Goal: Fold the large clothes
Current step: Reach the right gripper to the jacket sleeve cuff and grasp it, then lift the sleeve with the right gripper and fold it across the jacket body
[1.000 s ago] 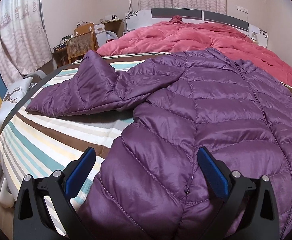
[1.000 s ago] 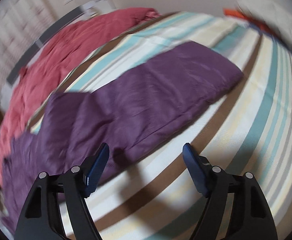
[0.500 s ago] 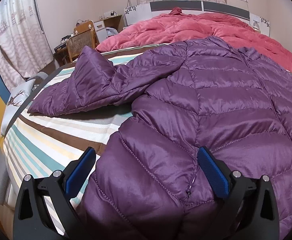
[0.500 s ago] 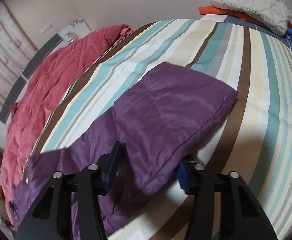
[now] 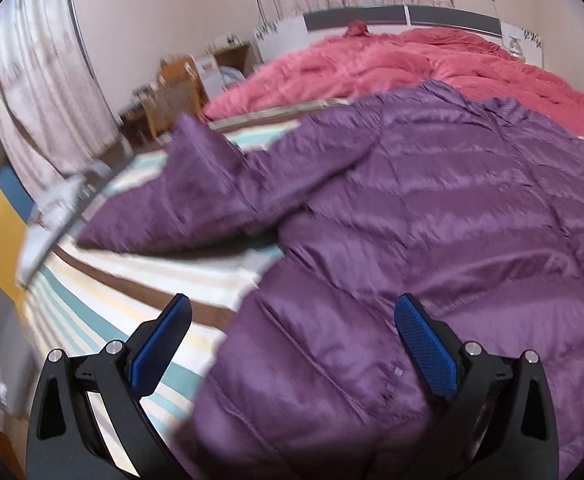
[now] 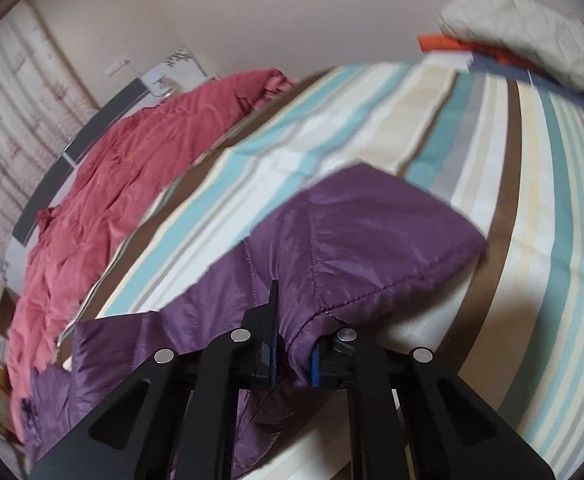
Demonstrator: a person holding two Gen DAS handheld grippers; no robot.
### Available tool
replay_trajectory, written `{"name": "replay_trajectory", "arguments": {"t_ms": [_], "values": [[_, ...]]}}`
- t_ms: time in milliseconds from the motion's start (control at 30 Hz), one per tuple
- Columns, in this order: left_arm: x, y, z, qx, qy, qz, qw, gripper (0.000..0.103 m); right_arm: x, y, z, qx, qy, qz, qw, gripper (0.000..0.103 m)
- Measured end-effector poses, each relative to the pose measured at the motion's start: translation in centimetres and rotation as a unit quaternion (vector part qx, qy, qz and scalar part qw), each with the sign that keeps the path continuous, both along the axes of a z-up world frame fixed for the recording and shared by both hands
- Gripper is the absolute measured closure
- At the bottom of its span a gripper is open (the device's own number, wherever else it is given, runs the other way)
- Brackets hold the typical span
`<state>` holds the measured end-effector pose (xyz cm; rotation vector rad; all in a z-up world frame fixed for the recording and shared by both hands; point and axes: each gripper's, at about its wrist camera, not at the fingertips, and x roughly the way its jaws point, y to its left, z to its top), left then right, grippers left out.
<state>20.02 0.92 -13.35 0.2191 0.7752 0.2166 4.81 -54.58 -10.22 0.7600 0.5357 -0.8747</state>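
Observation:
A purple quilted down jacket [image 5: 432, 216] lies spread on a striped bed. In the left wrist view its left sleeve [image 5: 196, 200] lies bent outward to the left. My left gripper [image 5: 292, 332] is open and empty, just above the jacket's lower left hem. In the right wrist view the jacket's other sleeve [image 6: 356, 240] lies across the stripes. My right gripper [image 6: 294, 356] is shut on that sleeve near its cuff edge, the fabric bunched between the blue pads.
The striped bedsheet [image 5: 104, 292] covers the bed. A red duvet [image 5: 392, 64] is piled toward the headboard. A stack of folded clothes [image 6: 524, 40] sits at the bed's far corner. A chair and desk [image 5: 172, 92] stand beyond the left bed edge.
My right gripper moved onto the sleeve and closed on it near the cuff. My left gripper stayed open and shifted a little over the jacket's hem.

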Motion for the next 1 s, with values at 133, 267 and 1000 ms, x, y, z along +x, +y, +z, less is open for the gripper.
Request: {"name": "replay_trajectory", "arguments": {"t_ms": [133, 267, 1000], "values": [[0.8, 0.6, -0.8, -0.008, 0.024, 0.006, 0.9997, 0.002, 1.6, 2.4, 2.3, -0.063, 0.019, 0.038, 0.997, 0.092], [0.8, 1.2, -1.0, -0.027, 0.027, 0.005, 0.9993, 0.002, 3.8, 5.6, 4.2, -0.123, 0.04, 0.08, 0.988, 0.091], [1.0, 3.4, -2.1, -0.123, 0.036, 0.008, 0.9917, 0.002, 15.8, 34.5, 2.7, -0.42, 0.152, 0.397, 0.802, 0.092]]}}
